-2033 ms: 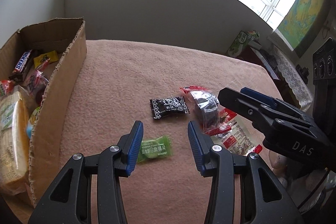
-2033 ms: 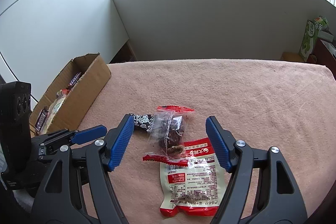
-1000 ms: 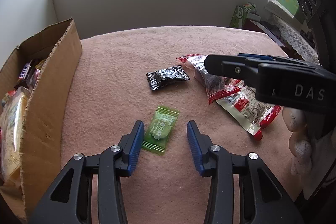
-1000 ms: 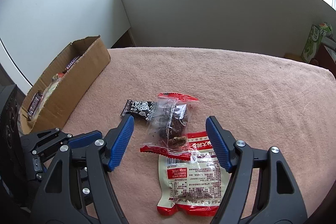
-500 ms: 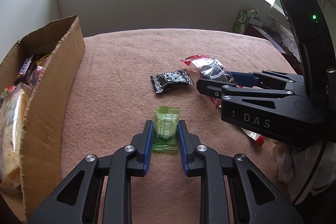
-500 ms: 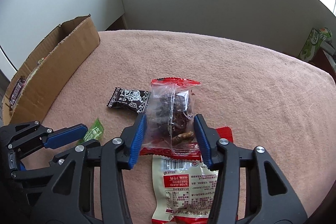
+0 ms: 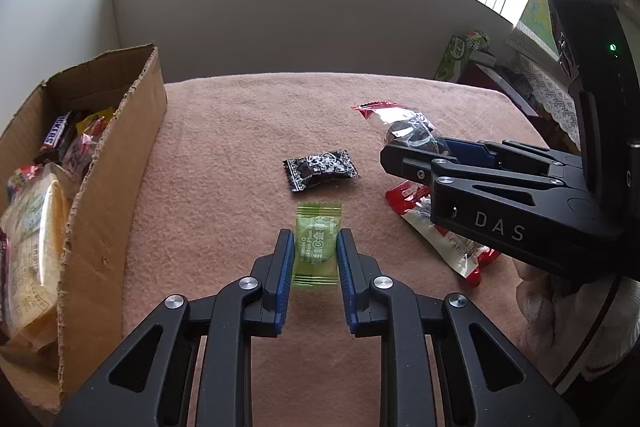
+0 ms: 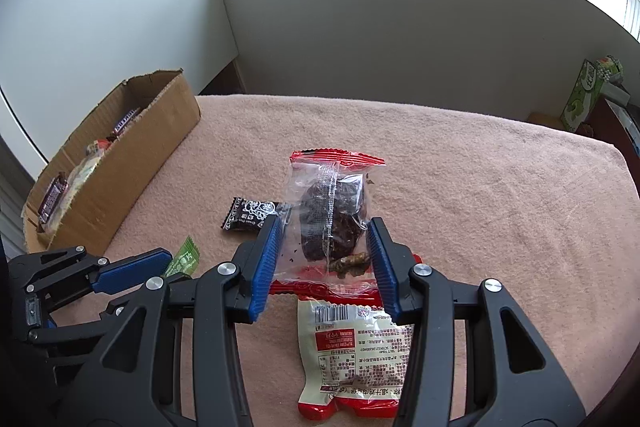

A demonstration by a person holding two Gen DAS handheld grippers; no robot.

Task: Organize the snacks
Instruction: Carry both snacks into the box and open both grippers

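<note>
Task partly done, by the look of it: the open brown cardboard box [image 7: 120,163] at the left edge of the pink-cloth-covered worktop [image 7: 240,131] already holds several snacks, among them a brown chocolate bar [image 7: 56,133] and a pale yellow wrapped cake [image 7: 34,247]. Four packets remain outside it. Left gripper [image 7: 315,251] has its blue pads closed on the sides of the small green foil candy sachet [image 7: 316,241], which appears to lie near the worktop's near edge, whether lifted yet I cannot tell. Right gripper [image 8: 326,259] pinches the clear plastic bag with red sealed ends holding a dark pastry [image 8: 332,215]; the bag stands up between the pads, above the flat white-and-red printed snack pouch [image 8: 352,339]. The small black-and-white patterned sachet [image 7: 320,169] lies untouched mid-worktop, just beyond the green one. Left to do, I judge: carry both held items to the box, then fetch the black sachet and the pouch. Left wrist view shows the box interior and its contents well; right wrist view shows the pouch's full label side and barcode, which the right gripper's body largely hides in the left view.
</note>
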